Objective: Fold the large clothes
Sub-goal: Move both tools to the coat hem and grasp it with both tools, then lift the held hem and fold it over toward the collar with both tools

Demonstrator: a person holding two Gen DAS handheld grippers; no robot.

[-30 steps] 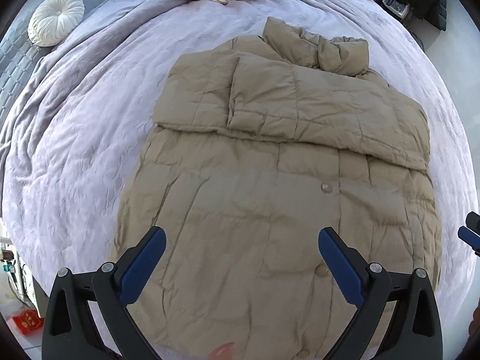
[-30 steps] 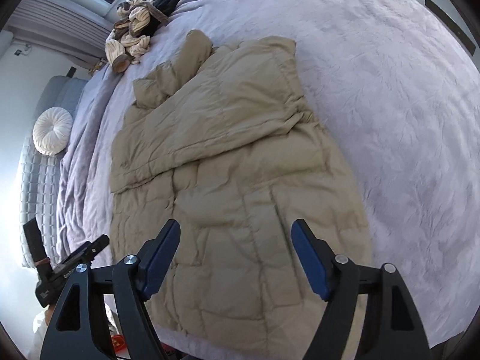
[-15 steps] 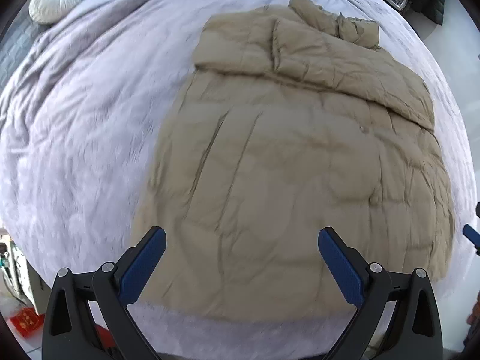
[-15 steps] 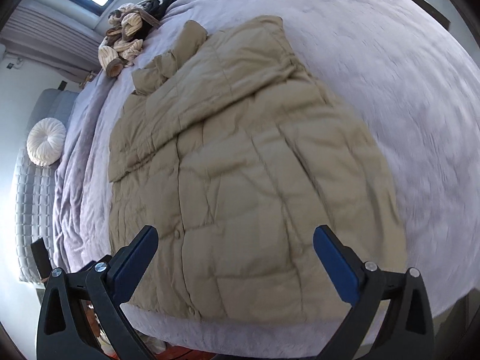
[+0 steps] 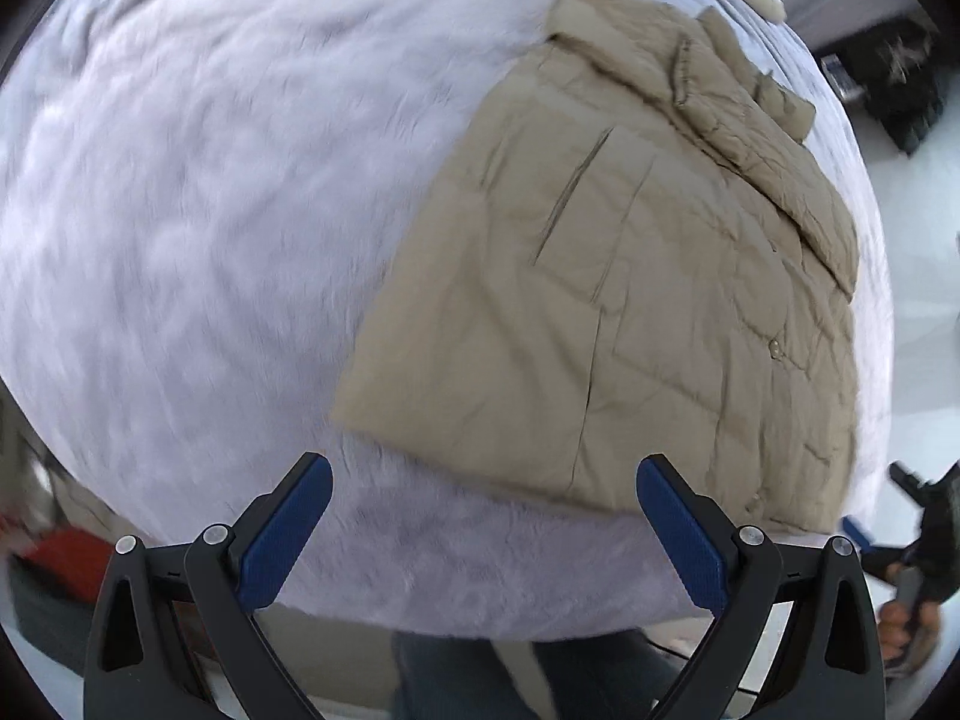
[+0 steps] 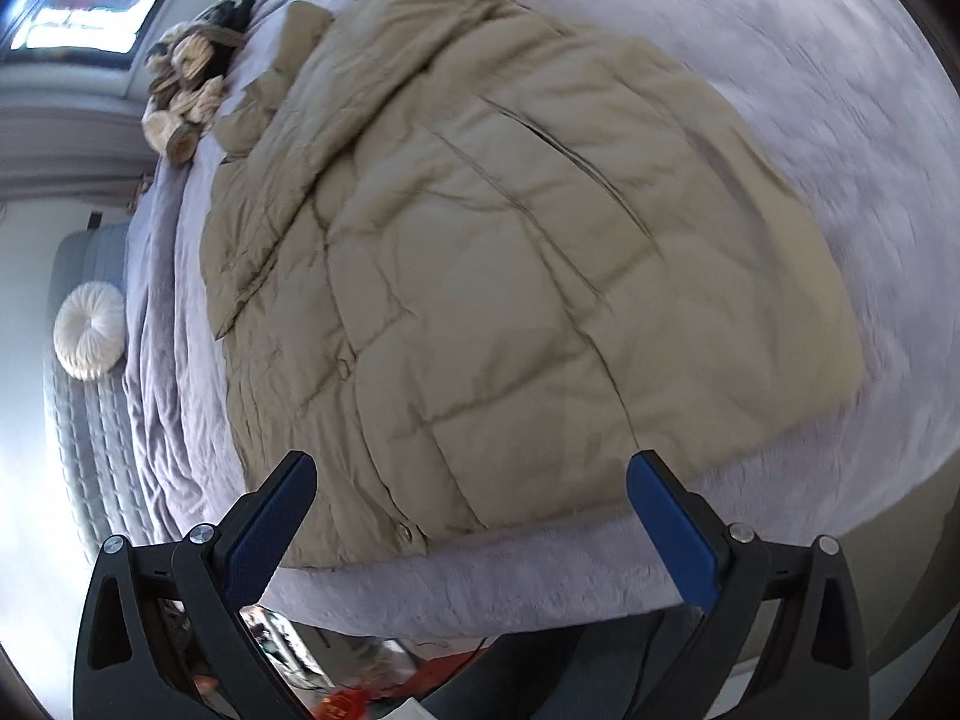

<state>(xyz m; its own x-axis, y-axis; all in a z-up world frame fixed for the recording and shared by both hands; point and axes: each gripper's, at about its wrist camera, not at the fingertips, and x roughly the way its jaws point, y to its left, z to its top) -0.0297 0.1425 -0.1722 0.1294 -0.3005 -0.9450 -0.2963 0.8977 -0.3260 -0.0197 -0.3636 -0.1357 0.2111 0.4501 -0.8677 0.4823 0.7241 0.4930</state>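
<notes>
A beige puffer jacket (image 5: 630,300) lies flat on the lavender bed cover (image 5: 210,210), sleeves folded across its chest and hem towards the bed's front edge. My left gripper (image 5: 485,471) is open above the hem's left corner, with nothing between its blue pads. In the right wrist view the jacket (image 6: 510,270) fills the middle. My right gripper (image 6: 471,462) stands wide open just above the hem near the snap placket, holding nothing. The right gripper (image 5: 900,510) also shows at the edge of the left wrist view, with a hand (image 5: 906,618) on its grip.
A round white cushion (image 6: 90,330) leans on the grey quilted headboard (image 6: 90,462). A pile of striped clothes (image 6: 186,96) lies at the bed's far end. A person's legs (image 5: 468,678) stand against the front edge. A red thing (image 5: 66,558) lies on the floor.
Both grippers drew back to the bed's front edge and came lower over the hem, the left one shifting towards the hem's left corner. The right jaws widened. The jacket lies as before.
</notes>
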